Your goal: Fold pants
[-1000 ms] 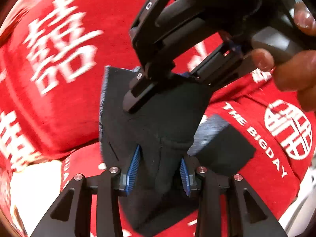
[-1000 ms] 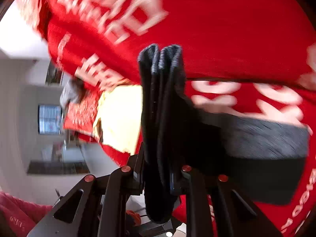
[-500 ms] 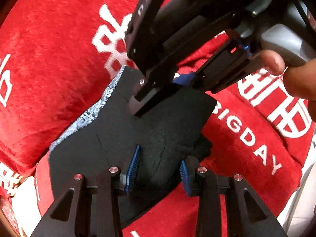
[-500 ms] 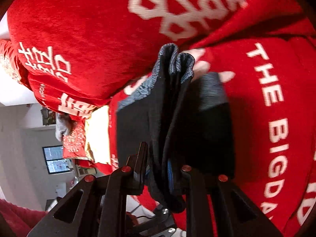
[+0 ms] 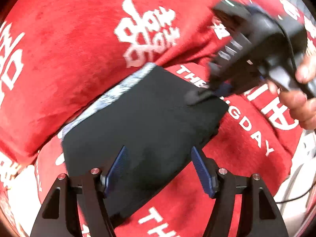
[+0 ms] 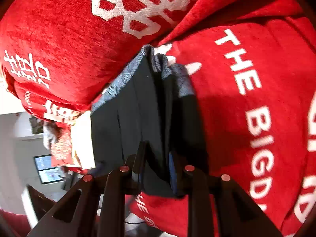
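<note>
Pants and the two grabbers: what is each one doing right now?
Pants: folded into a dark bundle, lying on the red blanket.
Left gripper: open, jaws just spread, pads off the cloth.
Right gripper: pinching the bundle's edge, jaws just easing apart.

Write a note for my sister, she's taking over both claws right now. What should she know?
Left claw: open, its jaws have just been opening; the folded pants lie between the pads, not pinched.
Right claw: the pads look closed on the pants' near edge, though its jaws have just eased a little.
Pants: a dark folded bundle resting on the red blanket with white lettering.
Done: pants folded and set down.
Left: probably let go with the right claw, pull both claws away, tidy the edges if needed.
</note>
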Action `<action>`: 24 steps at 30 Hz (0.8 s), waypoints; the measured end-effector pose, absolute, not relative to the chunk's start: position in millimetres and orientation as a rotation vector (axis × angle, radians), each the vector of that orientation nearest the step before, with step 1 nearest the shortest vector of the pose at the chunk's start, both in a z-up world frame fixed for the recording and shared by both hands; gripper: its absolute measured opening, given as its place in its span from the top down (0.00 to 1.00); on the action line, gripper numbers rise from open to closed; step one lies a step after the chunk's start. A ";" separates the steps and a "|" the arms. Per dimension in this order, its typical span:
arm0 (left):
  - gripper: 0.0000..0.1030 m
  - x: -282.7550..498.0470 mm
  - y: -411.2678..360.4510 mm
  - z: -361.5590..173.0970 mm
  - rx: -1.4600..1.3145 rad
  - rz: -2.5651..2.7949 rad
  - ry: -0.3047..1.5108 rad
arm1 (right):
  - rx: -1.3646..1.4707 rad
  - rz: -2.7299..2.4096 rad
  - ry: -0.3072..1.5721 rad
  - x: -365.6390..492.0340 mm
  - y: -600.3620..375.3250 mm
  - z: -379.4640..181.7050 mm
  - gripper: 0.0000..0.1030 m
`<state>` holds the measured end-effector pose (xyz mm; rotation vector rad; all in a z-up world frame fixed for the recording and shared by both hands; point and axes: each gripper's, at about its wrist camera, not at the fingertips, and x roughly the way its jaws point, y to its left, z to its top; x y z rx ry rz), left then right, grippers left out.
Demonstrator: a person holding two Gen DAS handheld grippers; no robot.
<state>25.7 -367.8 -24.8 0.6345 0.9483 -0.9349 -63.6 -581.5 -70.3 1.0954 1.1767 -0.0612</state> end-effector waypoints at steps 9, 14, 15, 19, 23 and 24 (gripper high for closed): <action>0.33 124.5 -301.7 -44.1 0.431 -0.604 1.185 | 0.984 -0.226 1.233 -84.6 -569.8 -64.3 0.80; 0.33 139.4 -283.7 -74.0 0.396 -0.587 1.295 | 0.897 -0.347 1.206 -90.0 -564.1 -42.8 0.79; 0.33 137.0 -281.0 -82.4 0.392 -0.587 1.314 | 0.882 -0.358 1.191 -90.6 -561.6 -36.5 0.79; 0.30 127.1 -276.4 -92.6 0.388 -0.573 1.294 | 0.739 -0.386 1.163 -84.4 -538.0 -11.2 0.79; 0.25 128.8 -270.8 -95.1 0.362 -0.560 1.306 | 0.661 -0.325 1.196 -66.2 -512.8 -14.3 0.79; 0.20 132.6 -269.8 -94.7 0.352 -0.558 1.317 | 0.651 -0.324 1.242 -62.0 -507.1 -25.6 0.79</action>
